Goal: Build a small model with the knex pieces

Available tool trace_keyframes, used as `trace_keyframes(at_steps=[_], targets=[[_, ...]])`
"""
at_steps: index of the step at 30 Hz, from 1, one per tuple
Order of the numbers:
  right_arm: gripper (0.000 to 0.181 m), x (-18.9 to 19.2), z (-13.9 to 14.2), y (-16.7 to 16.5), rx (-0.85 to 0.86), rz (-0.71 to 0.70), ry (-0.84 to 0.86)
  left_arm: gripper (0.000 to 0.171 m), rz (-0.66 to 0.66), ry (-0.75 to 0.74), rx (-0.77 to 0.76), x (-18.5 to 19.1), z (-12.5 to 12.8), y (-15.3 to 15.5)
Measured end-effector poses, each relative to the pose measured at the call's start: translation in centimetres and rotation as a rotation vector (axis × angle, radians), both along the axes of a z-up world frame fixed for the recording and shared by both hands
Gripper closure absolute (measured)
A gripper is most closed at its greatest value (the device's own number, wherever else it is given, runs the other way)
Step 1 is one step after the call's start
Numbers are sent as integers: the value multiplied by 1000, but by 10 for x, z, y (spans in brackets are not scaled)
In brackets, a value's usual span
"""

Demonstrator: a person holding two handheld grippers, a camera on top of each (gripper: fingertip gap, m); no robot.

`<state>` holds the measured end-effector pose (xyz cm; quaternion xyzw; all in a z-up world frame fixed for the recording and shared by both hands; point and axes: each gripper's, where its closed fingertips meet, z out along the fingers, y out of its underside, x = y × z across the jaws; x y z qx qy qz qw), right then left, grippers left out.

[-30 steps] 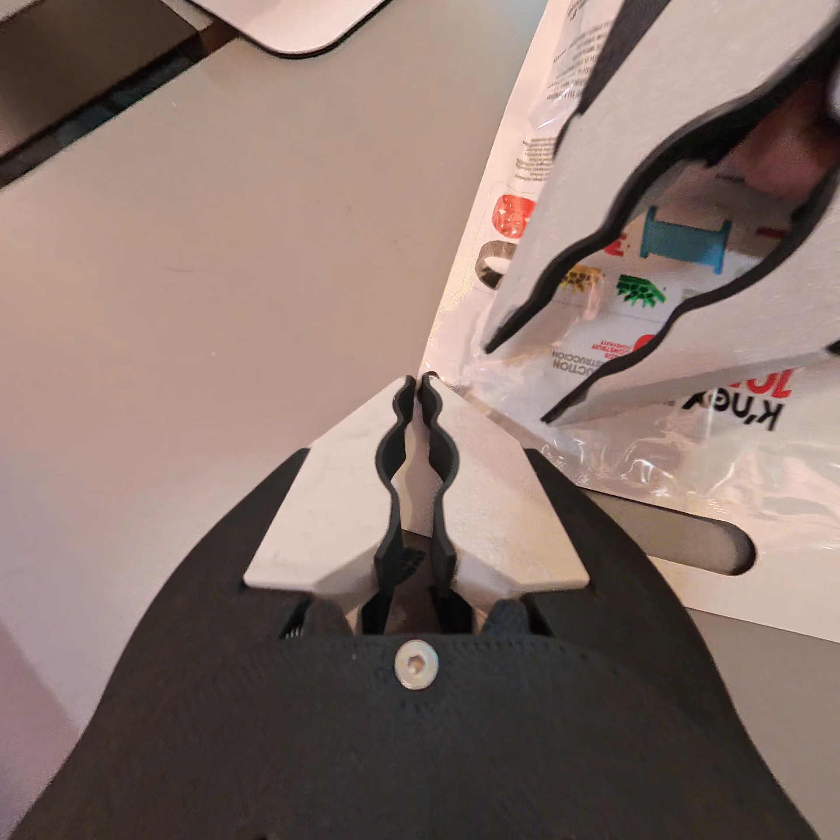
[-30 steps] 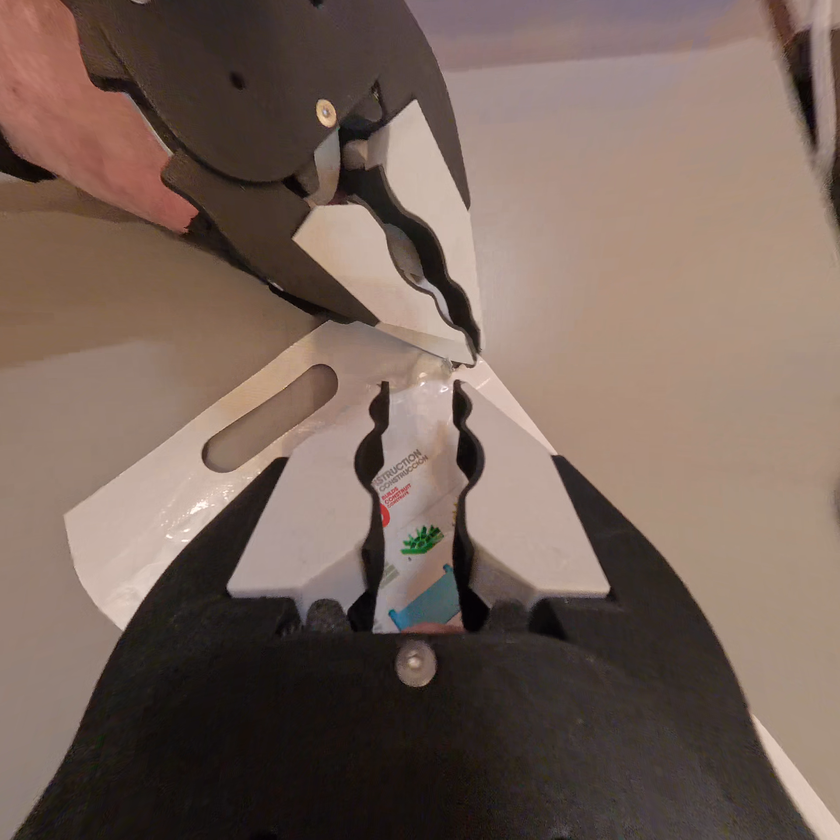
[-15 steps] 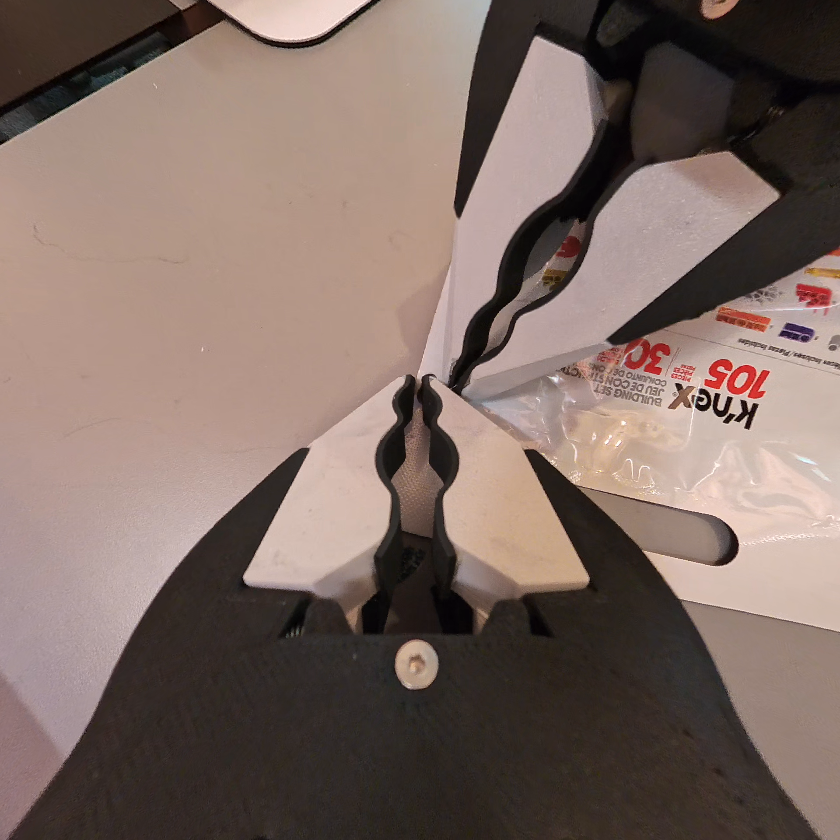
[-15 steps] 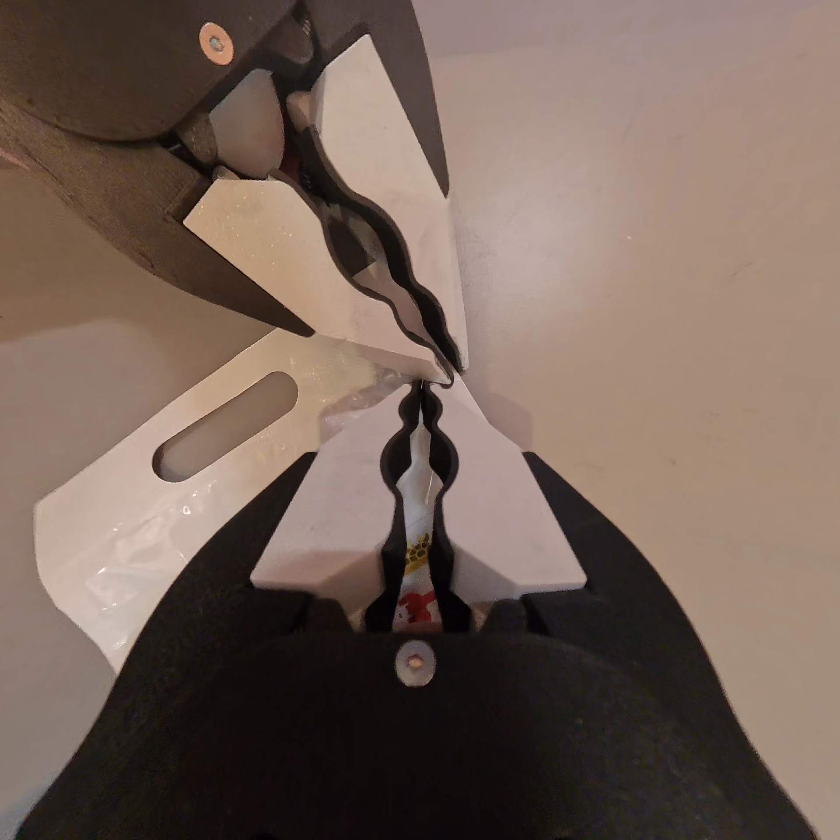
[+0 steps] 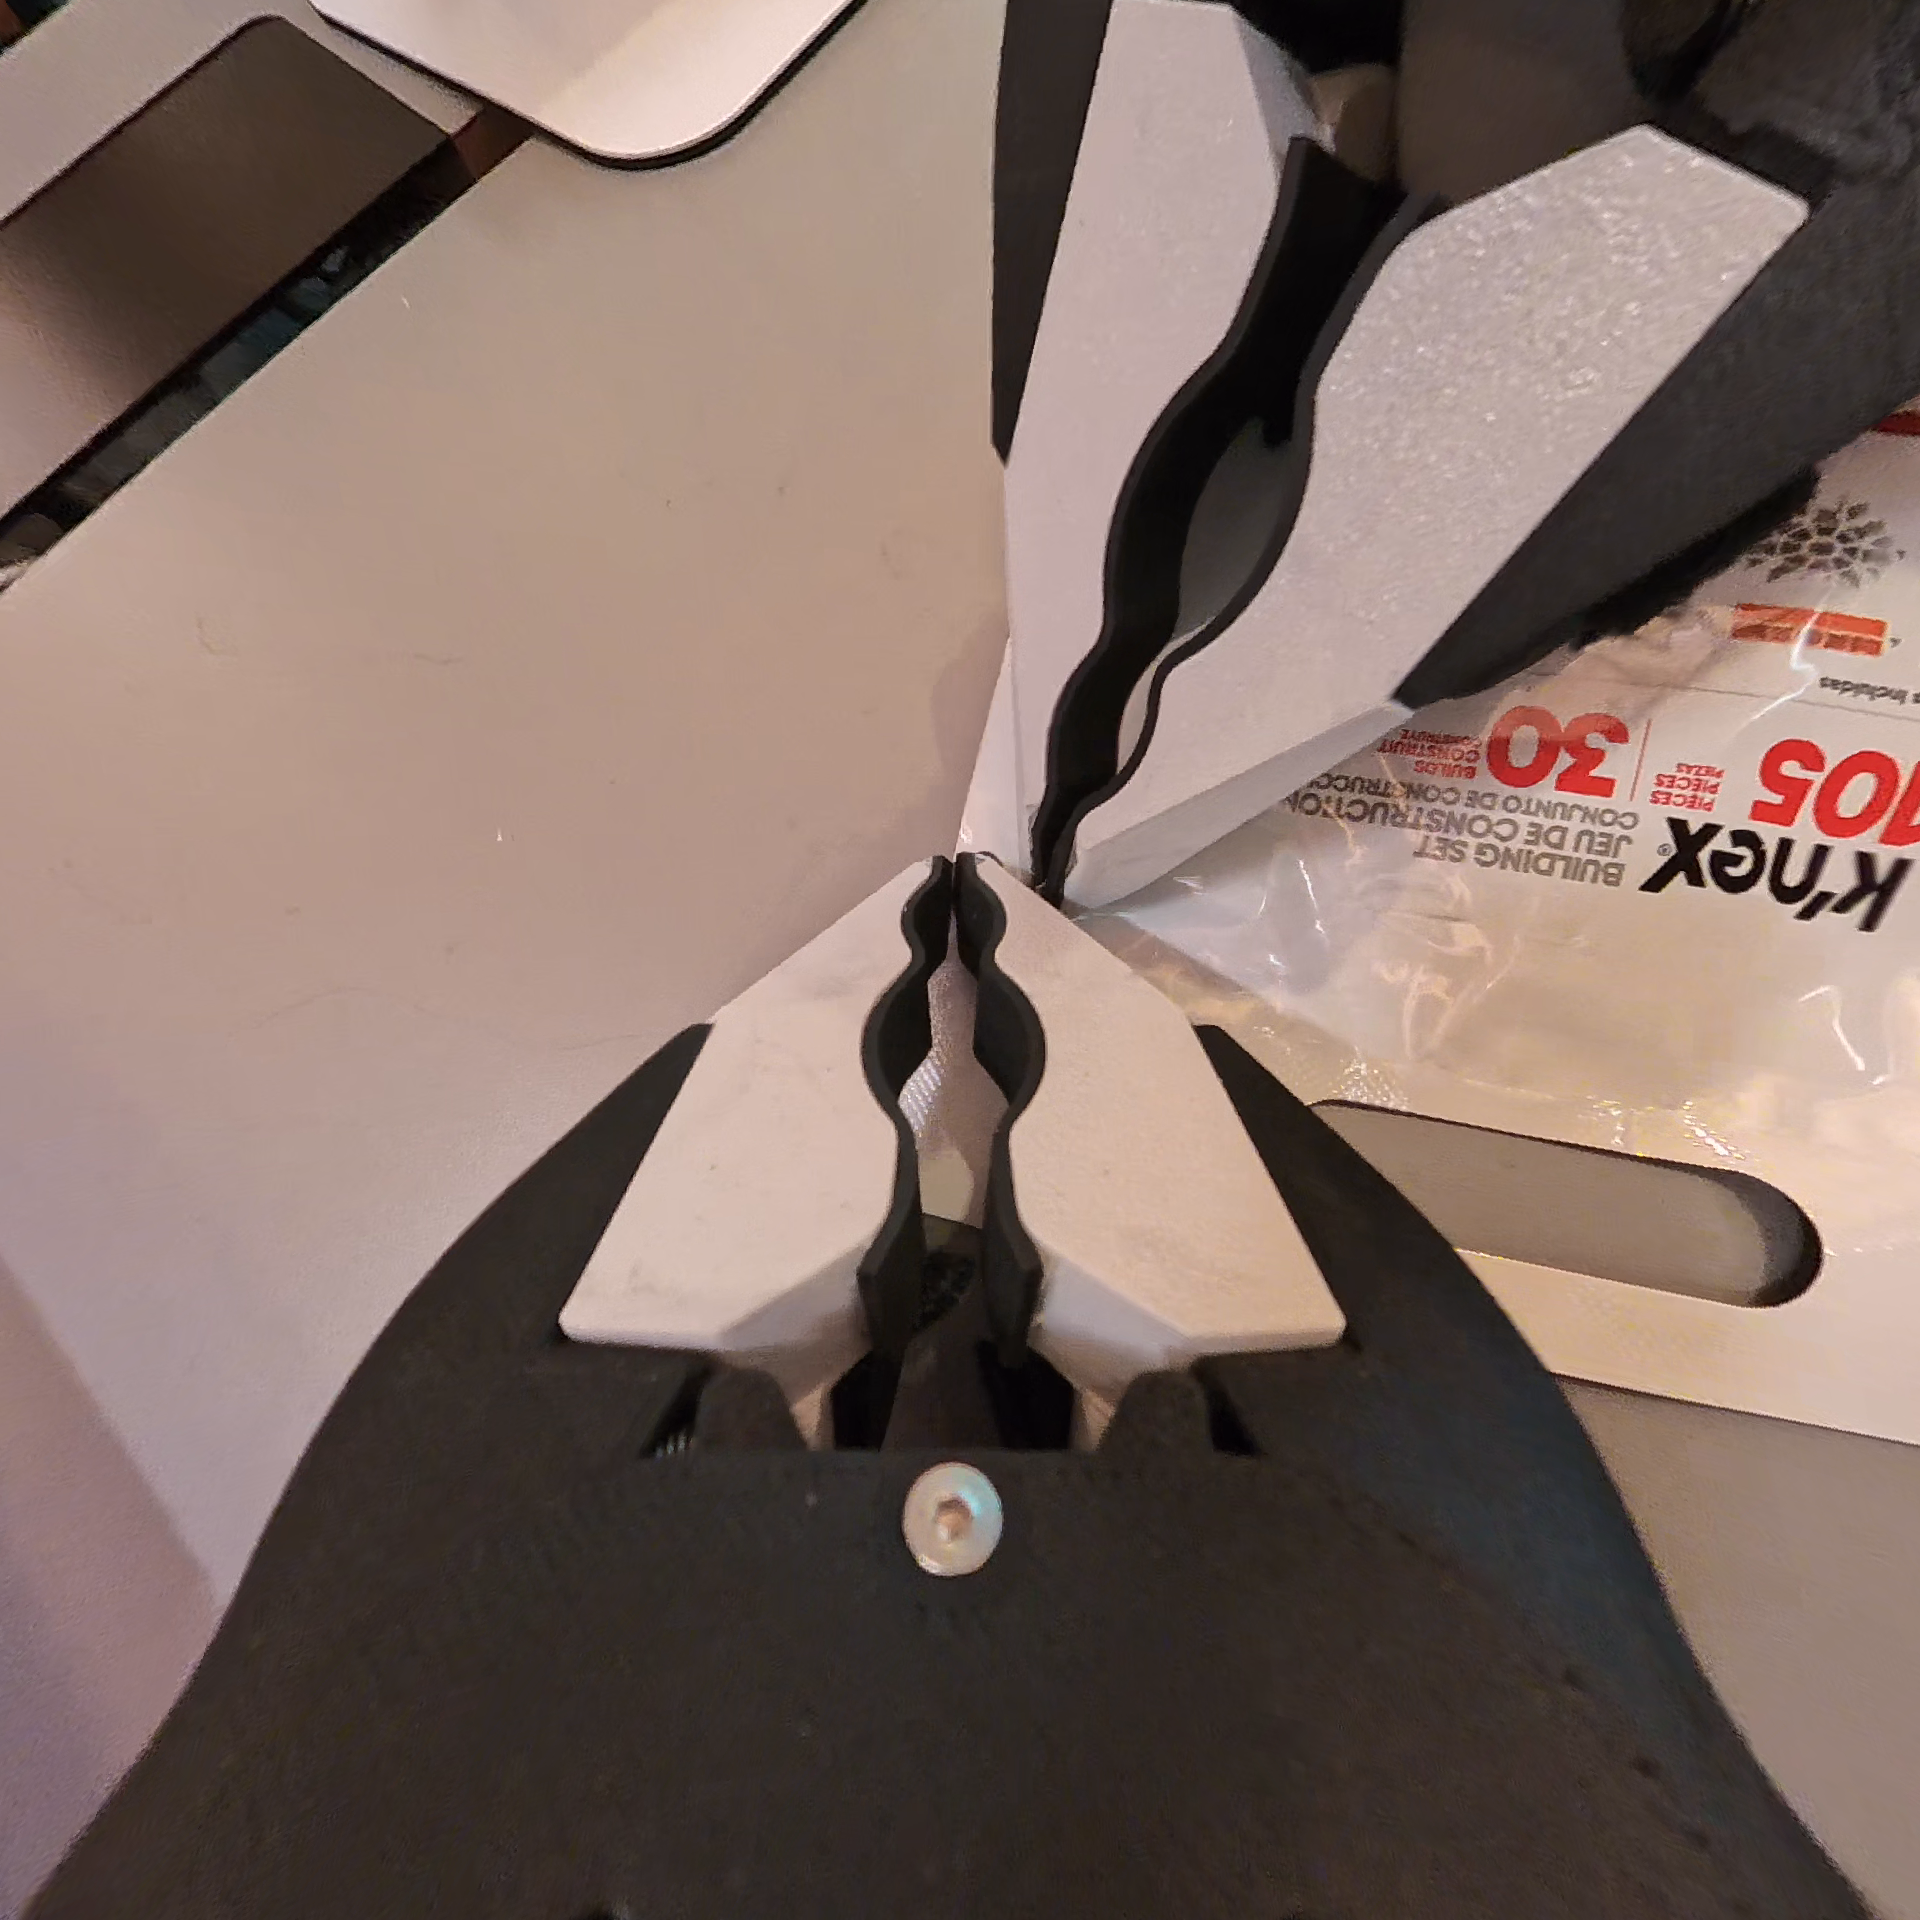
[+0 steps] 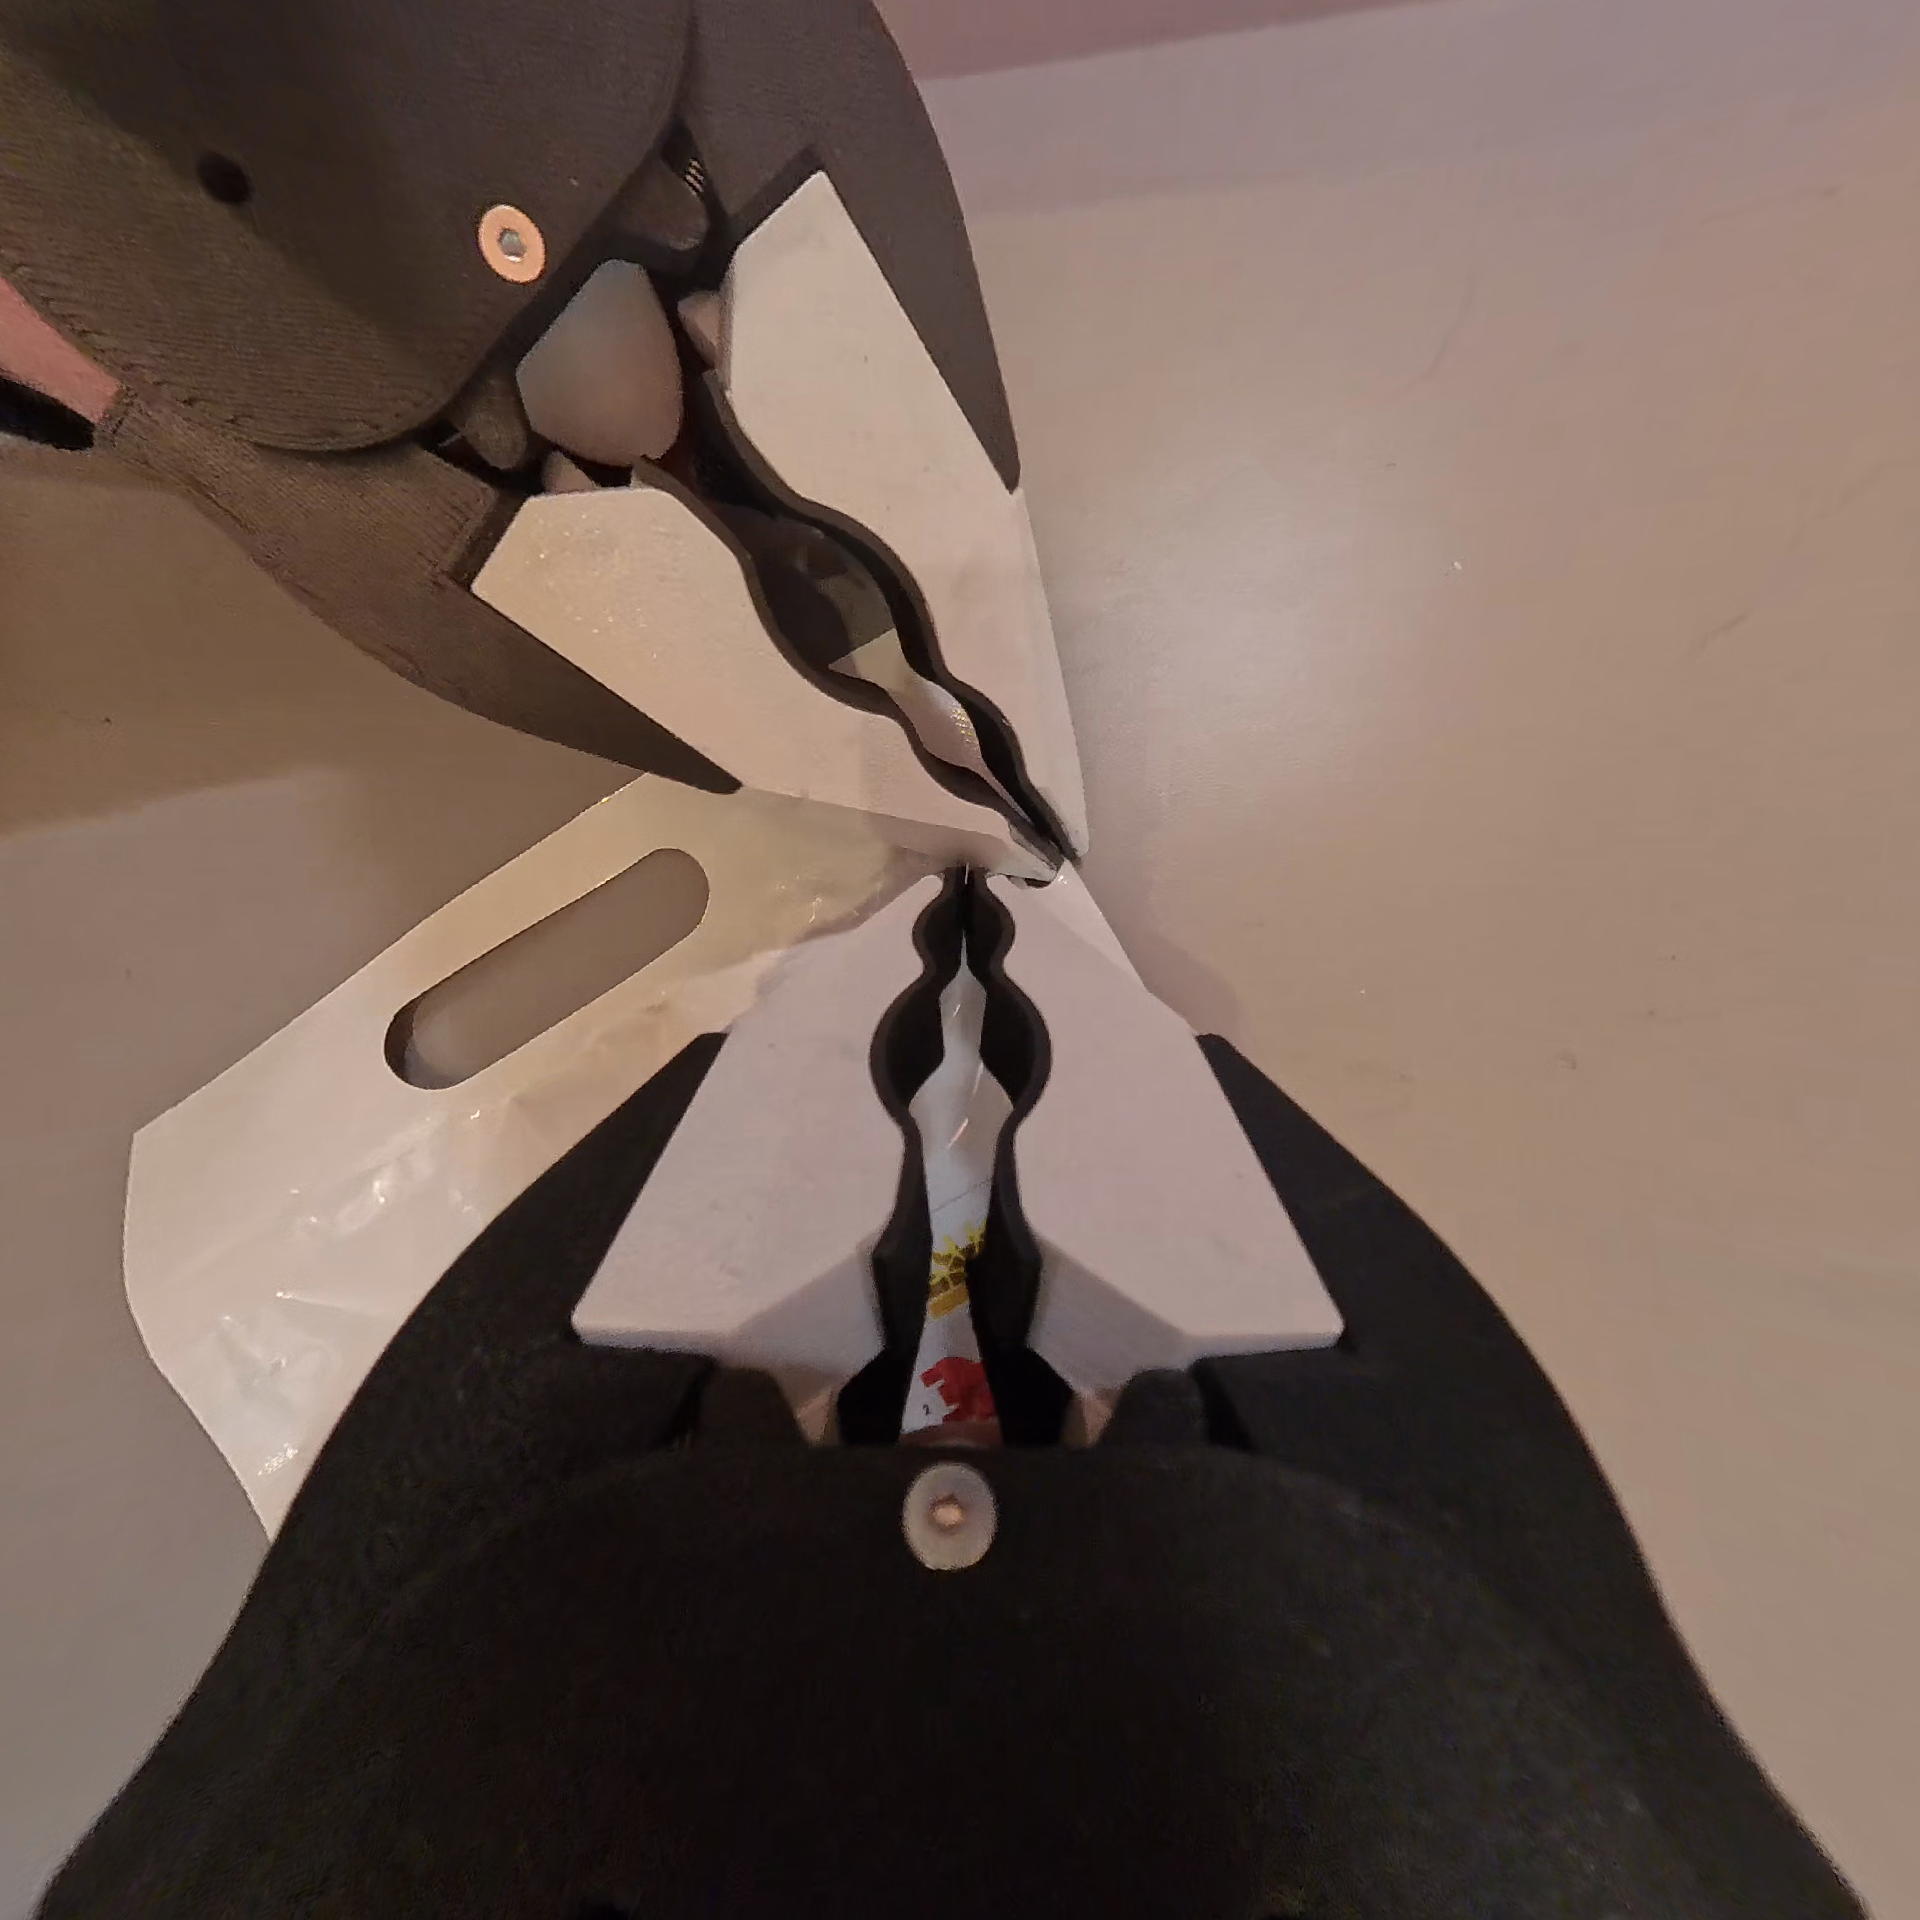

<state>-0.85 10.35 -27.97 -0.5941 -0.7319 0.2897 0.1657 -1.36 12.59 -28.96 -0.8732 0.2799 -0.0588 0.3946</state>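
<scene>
A white plastic bag [image 5: 1455,997] with printed toy pictures and a slot handle lies on a pale table [image 5: 468,675]. My left gripper [image 5: 953,871] is shut on the bag's top corner; white film shows between its pads. My right gripper [image 6: 968,883] is shut on the bag's edge right beside that corner; printed film [image 6: 961,1247] runs between its fingers. The two grippers' tips nearly touch. The right gripper shows in the left wrist view [image 5: 1049,873], and the left gripper shows in the right wrist view [image 6: 1034,842]. The bag [image 6: 343,1122] spreads to the left in the right wrist view.
A flat white board with rounded corners [image 5: 582,73] lies at the table's far edge. A dark gap [image 5: 208,301] runs along the table's left side. A sleeve [image 6: 208,343] shows behind the left gripper.
My right gripper went from open around the bag's edge to shut on it. The left gripper stayed shut on the corner. The bag's corner has lifted slightly.
</scene>
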Motion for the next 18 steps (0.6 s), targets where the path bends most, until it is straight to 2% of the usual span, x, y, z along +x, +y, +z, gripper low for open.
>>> trace_keyframes(at_steps=[5, 7, 9, 12, 14, 16, 18], targets=[[181, 5, 1, -7, 53, 36, 19, 171, 0, 24, 12, 1, -1, 1], [181, 9, 5, -36, -36, 141, 28, 170, 27, 59, 25, -2, -1, 5], [181, 14, -8, -54, 56, 203, -21, 171, 37, 49, 21, -2, -1, 8], [181, 7, 13, -38, -5, 64, 72, 171, 41, 46, 22, -2, -1, 8], [181, 6, 26, -14, -37, -64, 132, 171, 44, -42, -28, -2, 0, 8], [181, 6, 27, 0, -68, -139, 120, 171, 52, -123, -74, -2, 1, 7], [163, 6, 19, 3, -78, -167, 71, 171, 39, -144, -84, -1, 2, 5]])
